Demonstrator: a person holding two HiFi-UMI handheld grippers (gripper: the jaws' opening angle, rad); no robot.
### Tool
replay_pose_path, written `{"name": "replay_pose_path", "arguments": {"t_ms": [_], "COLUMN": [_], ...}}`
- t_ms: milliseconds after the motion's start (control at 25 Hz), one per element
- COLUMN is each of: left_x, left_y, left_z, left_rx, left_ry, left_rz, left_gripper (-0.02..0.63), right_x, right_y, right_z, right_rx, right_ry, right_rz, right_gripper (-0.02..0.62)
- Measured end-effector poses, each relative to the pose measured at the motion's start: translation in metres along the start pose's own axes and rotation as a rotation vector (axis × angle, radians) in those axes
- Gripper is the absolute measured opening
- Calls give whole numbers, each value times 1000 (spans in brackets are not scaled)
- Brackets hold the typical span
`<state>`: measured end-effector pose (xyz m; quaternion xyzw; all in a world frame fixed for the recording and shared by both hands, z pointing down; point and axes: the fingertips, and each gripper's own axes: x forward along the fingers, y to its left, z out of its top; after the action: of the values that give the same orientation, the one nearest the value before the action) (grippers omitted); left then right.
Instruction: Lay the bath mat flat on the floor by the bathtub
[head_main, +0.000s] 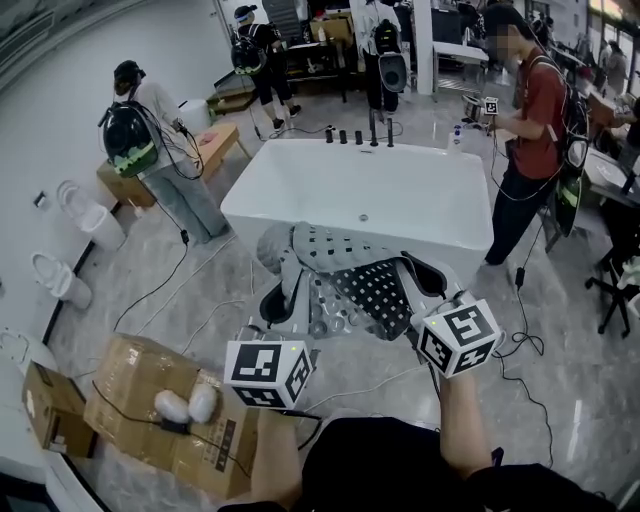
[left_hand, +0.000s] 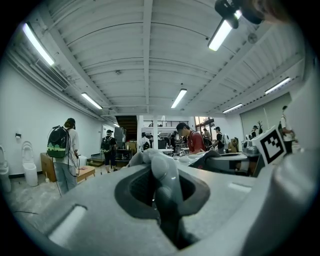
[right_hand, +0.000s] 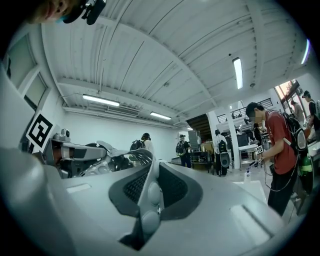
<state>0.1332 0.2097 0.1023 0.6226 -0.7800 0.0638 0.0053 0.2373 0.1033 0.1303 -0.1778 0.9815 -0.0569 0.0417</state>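
Note:
A grey bath mat (head_main: 340, 275) studded with suction cups hangs crumpled between my two grippers, in front of the white bathtub (head_main: 380, 195). My left gripper (head_main: 275, 300) is shut on the mat's left edge. In the left gripper view a fold of the bath mat (left_hand: 161, 172) stands pinched between the jaws of the left gripper (left_hand: 162, 197). My right gripper (head_main: 428, 285) is shut on the mat's right edge. The right gripper view shows the bath mat's (right_hand: 150, 192) thin edge clamped in the jaws of the right gripper (right_hand: 148, 200). Both grippers point level, above the floor.
Cardboard boxes (head_main: 150, 400) lie on the floor at the near left. Toilets (head_main: 60, 275) line the left wall. A person in a red shirt (head_main: 540, 110) stands right of the tub; another with a green backpack (head_main: 135, 135) stands at its left. Cables (head_main: 520, 350) trail across the marble floor.

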Motion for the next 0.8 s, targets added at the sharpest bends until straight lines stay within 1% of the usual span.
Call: {"name": "replay_pose_path", "arguments": {"t_ms": [240, 400, 560, 800], "left_x": [1, 2, 5, 14], "left_y": [-9, -1, 1, 7], "left_z": [7, 9, 16, 7], "left_rx": [7, 3, 11, 9], "left_ry": [-5, -13, -23, 9], "left_rz": [-8, 8, -7, -7], "left_gripper": [28, 28, 28, 28], "right_x": [-8, -9, -11, -5], "right_y": [-8, -9, -12, -16], "right_z": [7, 10, 14, 10], "right_rx": [4, 1, -5, -9], "right_ry": [-12, -22, -35, -47], "right_rz": [-12, -11, -30, -43], "right_gripper": [23, 23, 23, 23]}}
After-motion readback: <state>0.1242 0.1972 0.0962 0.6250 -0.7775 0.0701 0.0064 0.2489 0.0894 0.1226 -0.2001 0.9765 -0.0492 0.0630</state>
